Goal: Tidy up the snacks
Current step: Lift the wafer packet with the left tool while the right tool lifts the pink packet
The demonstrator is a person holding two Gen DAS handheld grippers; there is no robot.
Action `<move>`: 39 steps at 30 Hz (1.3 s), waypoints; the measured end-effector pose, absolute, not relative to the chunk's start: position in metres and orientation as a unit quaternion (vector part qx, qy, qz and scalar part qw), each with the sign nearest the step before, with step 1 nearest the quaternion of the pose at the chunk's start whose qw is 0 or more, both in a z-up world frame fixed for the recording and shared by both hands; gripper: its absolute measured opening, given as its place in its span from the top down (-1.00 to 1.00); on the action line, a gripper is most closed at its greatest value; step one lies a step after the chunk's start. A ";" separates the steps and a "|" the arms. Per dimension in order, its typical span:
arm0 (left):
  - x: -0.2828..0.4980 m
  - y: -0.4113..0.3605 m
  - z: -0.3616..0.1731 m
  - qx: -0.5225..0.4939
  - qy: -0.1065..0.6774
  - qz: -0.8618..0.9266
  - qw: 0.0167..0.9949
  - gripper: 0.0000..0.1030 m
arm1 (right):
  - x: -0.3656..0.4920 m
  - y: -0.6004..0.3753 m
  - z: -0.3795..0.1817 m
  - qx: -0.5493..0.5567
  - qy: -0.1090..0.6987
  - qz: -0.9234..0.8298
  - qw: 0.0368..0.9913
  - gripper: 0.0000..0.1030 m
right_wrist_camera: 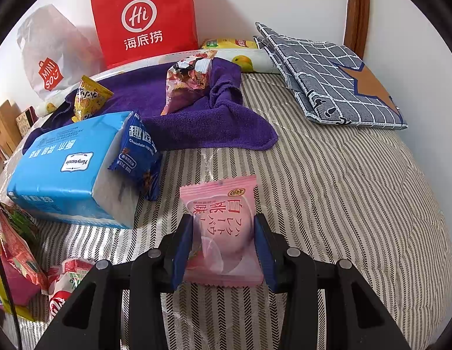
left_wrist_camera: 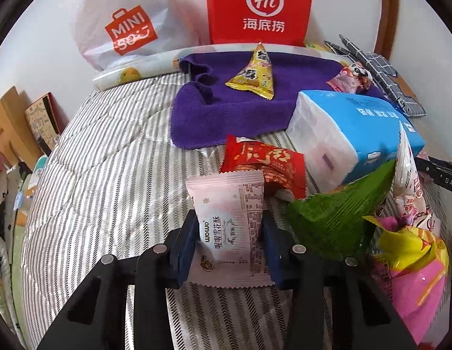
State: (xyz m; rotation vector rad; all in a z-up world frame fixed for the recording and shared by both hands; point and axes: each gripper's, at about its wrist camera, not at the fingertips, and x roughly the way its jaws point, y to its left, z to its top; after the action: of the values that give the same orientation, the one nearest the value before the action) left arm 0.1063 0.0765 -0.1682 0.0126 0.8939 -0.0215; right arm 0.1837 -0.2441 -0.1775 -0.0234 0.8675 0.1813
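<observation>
My left gripper (left_wrist_camera: 230, 221) is shut on a pale pink snowflake-crisp snack packet (left_wrist_camera: 230, 227), held just above the striped cloth. My right gripper (right_wrist_camera: 223, 224) is shut on a pink white-peach snack packet (right_wrist_camera: 224, 233). A purple towel (left_wrist_camera: 226, 110) lies ahead with a yellow triangular snack (left_wrist_camera: 253, 75) and a pink panda-print snack (left_wrist_camera: 351, 78) on it; the towel also shows in the right wrist view (right_wrist_camera: 196, 122), with the yellow snack (right_wrist_camera: 88, 99) and the panda-print snack (right_wrist_camera: 188, 84). A red snack packet (left_wrist_camera: 267, 166) lies just past the left gripper. A dark blue chocolate-chip packet (right_wrist_camera: 138, 157) leans on the tissue pack.
A blue tissue pack (left_wrist_camera: 351, 134), also in the right wrist view (right_wrist_camera: 68, 172), sits between the grippers. A green packet (left_wrist_camera: 337, 218) and a pile of snacks (left_wrist_camera: 410, 250) lie right of the left gripper. A red paper bag (right_wrist_camera: 144, 20), a white Miniso bag (left_wrist_camera: 123, 26) and folded checked cloths (right_wrist_camera: 337, 81) stand at the back.
</observation>
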 end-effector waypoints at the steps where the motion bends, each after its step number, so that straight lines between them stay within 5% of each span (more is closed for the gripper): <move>1: 0.106 0.079 -0.167 -0.001 0.434 -0.011 0.901 0.23 | 0.184 -0.244 -0.178 -0.011 0.420 0.088 0.903 0.22; 39: 0.092 0.058 -0.098 -0.066 0.416 -0.045 0.906 0.27 | 0.134 -0.229 -0.102 0.028 0.339 0.151 0.928 0.27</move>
State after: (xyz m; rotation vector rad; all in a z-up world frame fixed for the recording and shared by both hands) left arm 0.0917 0.0576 -0.0984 -0.1354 0.8581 -0.0930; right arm 0.1340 -0.2292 -0.1017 0.0574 0.6939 0.3091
